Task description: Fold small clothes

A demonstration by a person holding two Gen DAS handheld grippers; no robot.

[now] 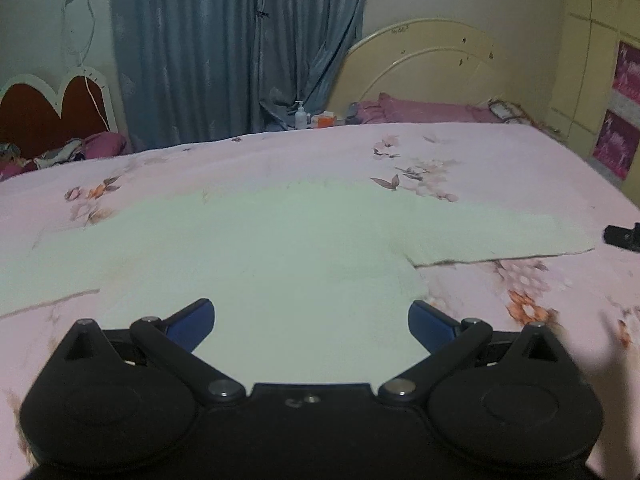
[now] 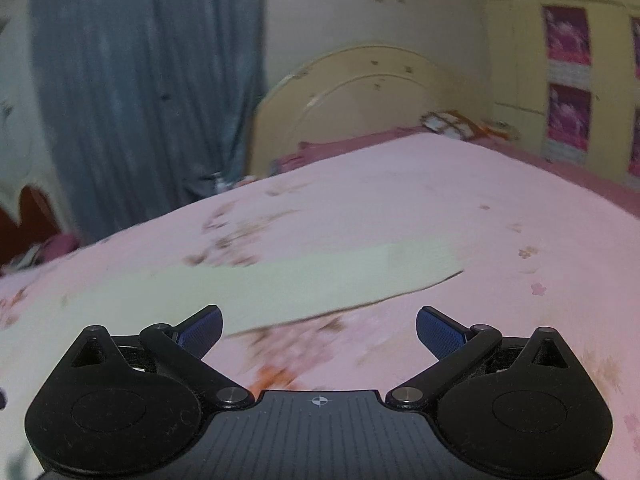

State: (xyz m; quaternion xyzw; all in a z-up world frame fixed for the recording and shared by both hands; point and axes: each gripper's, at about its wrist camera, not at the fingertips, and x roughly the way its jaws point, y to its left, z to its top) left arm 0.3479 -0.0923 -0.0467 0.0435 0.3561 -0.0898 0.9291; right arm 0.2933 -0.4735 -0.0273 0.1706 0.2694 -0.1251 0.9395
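Holding both tools wide and empty, we hover over the shirt (image 1: 280,248), a pale green top spread flat on the bed (image 1: 500,152), its neck toward the headboard (image 1: 420,68) and its sleeves out to either side. Our left tool (image 1: 311,322) hangs above the hem, jaws far apart with nothing between them. Our right tool (image 2: 319,330) is just as wide and bare, off past the right sleeve (image 2: 360,276), and its view is smeared, so we judge it is moving.

The risks lie in the first pinch. Cloth this thin lies tight on the sheet, so a low bite could gather the pink sheet along with the shirt and drag both. A bite that takes only the top layer would let the lower one lag and crease the fold. If one tool grips nearer the headboard than the other, the fold line would run crooked. A quick lift could also flip the sleeve under the body.
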